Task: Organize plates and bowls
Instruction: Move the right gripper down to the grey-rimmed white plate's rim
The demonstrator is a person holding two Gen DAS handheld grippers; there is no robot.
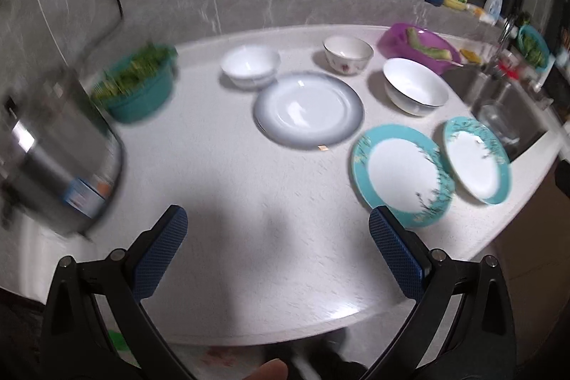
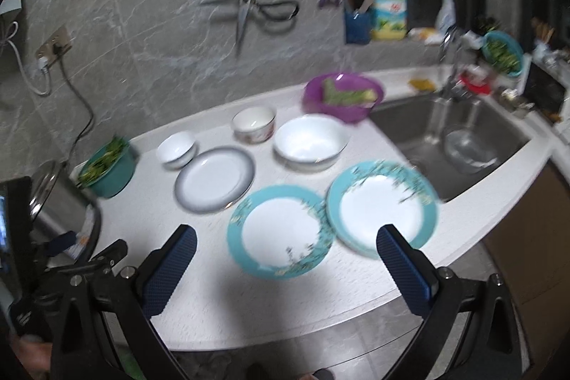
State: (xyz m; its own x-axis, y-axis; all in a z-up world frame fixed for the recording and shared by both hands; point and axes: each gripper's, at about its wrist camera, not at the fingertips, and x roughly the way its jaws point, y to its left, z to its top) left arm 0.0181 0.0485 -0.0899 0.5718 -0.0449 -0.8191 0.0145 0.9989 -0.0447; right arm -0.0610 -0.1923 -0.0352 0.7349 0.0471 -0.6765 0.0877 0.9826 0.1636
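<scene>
Both the left gripper (image 1: 278,244) and right gripper (image 2: 286,264) hover with jaws wide and empty above the surface (image 1: 221,173), where plates (image 2: 281,230) and bowls (image 2: 310,141) lie scattered singly, probably awaiting stacking by kind.

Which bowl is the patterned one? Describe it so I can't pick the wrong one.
Start at the purple basin beside the sink. Just left of it, nearest the wall, stands the small bowl. Unlike the plain white bowls either side, it has a reddish floral print outside and a dark rim.
</scene>
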